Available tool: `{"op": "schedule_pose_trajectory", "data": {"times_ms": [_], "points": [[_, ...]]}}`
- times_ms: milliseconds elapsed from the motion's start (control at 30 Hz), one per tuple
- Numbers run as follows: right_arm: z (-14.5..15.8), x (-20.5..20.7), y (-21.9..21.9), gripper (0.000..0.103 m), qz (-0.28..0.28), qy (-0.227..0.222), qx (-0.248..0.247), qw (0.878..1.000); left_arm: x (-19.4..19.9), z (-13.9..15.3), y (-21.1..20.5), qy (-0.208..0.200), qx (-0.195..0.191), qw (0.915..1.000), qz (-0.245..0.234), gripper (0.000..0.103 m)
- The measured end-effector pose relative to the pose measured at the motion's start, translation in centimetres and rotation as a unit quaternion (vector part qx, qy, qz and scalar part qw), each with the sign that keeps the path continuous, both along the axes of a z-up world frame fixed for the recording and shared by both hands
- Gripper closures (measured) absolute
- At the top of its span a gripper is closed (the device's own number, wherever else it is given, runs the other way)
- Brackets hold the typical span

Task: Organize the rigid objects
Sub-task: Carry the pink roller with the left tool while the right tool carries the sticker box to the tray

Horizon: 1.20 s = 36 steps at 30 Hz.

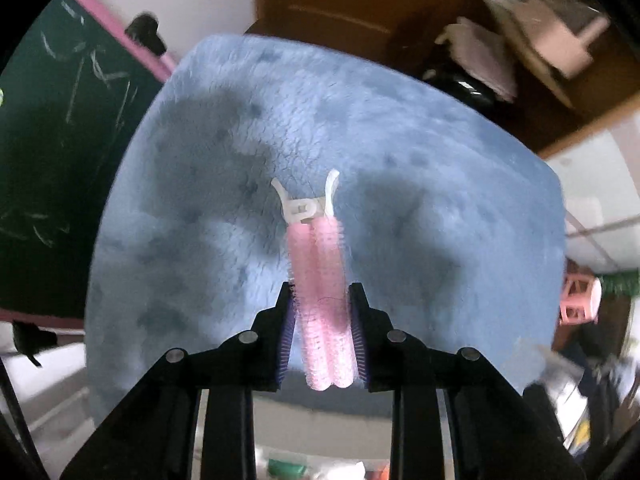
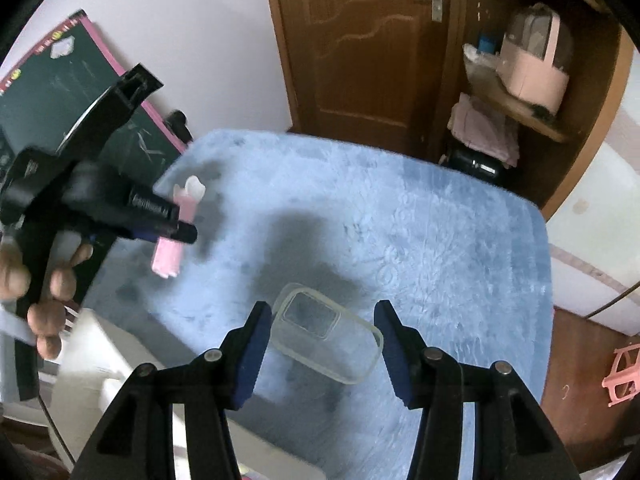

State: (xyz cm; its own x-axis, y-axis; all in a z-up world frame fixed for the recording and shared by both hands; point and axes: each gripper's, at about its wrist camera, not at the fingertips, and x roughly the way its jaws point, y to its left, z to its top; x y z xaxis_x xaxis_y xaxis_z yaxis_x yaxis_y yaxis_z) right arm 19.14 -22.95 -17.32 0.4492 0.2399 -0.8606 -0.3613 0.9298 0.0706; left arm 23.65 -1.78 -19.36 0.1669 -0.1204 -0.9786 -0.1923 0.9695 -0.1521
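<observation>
My left gripper [image 1: 322, 300] is shut on a pink hair-roller clip [image 1: 320, 280] with a white plastic hinge, held in the air above the blue fluffy cloth [image 1: 440, 208]. The right wrist view shows that same left gripper [image 2: 176, 232] at the left, holding the clip [image 2: 170, 254] over the cloth's left edge. My right gripper [image 2: 322, 320] is open, its jaws on either side of a clear plastic rectangular container [image 2: 328, 334] that sits empty on the cloth [image 2: 440, 240].
A green chalkboard with a pink frame [image 2: 60, 92] leans at the left. A brown door [image 2: 360, 40] and a shelf with a pink box [image 2: 532, 76] stand behind. A white box [image 2: 104, 360] sits at the cloth's near left edge. A pink stool [image 2: 624, 376] stands on the floor at the right.
</observation>
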Motion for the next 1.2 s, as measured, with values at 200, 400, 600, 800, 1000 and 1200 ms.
{"op": "schedule_pose_trajectory", "data": {"times_ms": [200, 400, 600, 800, 1000, 1200], "points": [[5.7, -4.9, 1.7, 0.049, -0.004, -0.039, -0.011, 0.999, -5.6, 5.2, 0.4, -0.05, 0.001, 0.9958, -0.076, 0.075], [9.0, -11.1, 3.5, 0.049, -0.024, -0.05, -0.024, 0.998, -12.0, 7.8, 1.1, -0.085, 0.023, 0.9882, -0.126, 0.075], [8.5, -16.9, 5.4, 0.049, -0.02, -0.025, -0.046, 0.998, -17.4, 7.5, 1.2, -0.107, 0.038, 0.9812, -0.156, 0.075], [5.0, -21.2, 6.5, 0.049, -0.051, 0.014, -0.079, 0.996, -21.2, 4.9, 1.4, -0.099, 0.067, 0.9785, -0.168, 0.075], [2.4, -24.2, 7.2, 0.049, -0.07, 0.046, -0.106, 0.991, -23.6, 3.2, 0.9, -0.097, 0.076, 0.9754, -0.182, 0.075], [2.0, -25.1, 6.9, 0.049, -0.083, 0.046, -0.119, 0.988, -24.6, 2.6, 0.1, -0.099, 0.072, 0.9739, -0.192, 0.075]]}}
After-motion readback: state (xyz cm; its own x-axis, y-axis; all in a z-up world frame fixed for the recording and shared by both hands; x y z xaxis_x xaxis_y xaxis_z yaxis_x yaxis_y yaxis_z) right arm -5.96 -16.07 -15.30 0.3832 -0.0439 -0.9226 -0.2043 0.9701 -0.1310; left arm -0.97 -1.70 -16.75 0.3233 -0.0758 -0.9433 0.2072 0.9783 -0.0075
